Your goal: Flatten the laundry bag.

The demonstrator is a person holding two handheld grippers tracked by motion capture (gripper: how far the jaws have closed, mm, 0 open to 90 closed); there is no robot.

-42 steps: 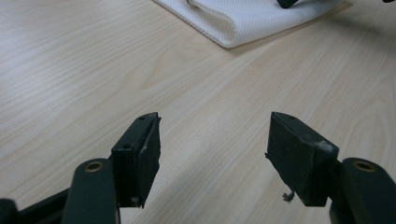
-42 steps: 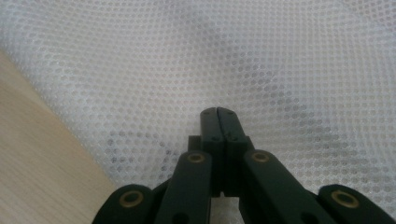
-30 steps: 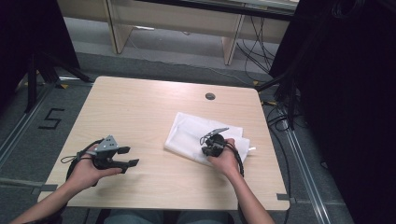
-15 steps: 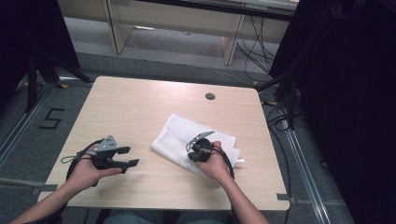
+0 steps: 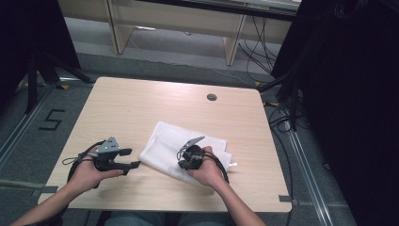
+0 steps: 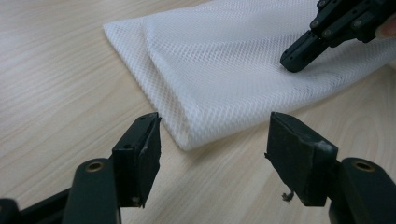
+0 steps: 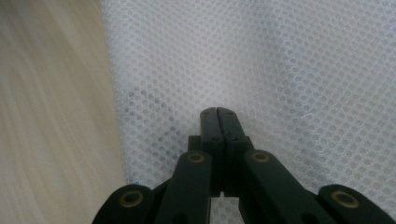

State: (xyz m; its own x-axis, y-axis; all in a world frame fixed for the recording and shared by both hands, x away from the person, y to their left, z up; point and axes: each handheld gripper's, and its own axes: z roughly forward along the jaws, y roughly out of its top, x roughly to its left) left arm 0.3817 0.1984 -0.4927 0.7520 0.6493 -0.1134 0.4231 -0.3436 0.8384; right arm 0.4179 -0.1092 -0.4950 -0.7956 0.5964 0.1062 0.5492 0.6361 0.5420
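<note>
A folded white mesh cloth (image 5: pixel 162 143) lies on the wooden table (image 5: pixel 141 108), right of centre near the front. My right gripper (image 5: pixel 182 164) is shut, with nothing visibly pinched. Its closed tips (image 7: pixel 217 112) press down on the mesh cloth (image 7: pixel 289 60). My left gripper (image 5: pixel 131 158) rests on the table just left of the cloth, open and empty. In the left gripper view, the cloth's near folded corner (image 6: pixel 187 140) lies just beyond the left gripper (image 6: pixel 212 149). The right gripper (image 6: pixel 293 60) touches the fabric farther back.
A dark round grommet hole (image 5: pixel 211 97) sits in the table near its far edge. Black cables (image 5: pixel 282 117) run over the floor to the right of the table. A marking "5" (image 5: pixel 51 120) is on the floor to the left.
My right gripper has slid left across the table, dragging the cloth with it toward the left gripper. The left gripper has stayed still.
</note>
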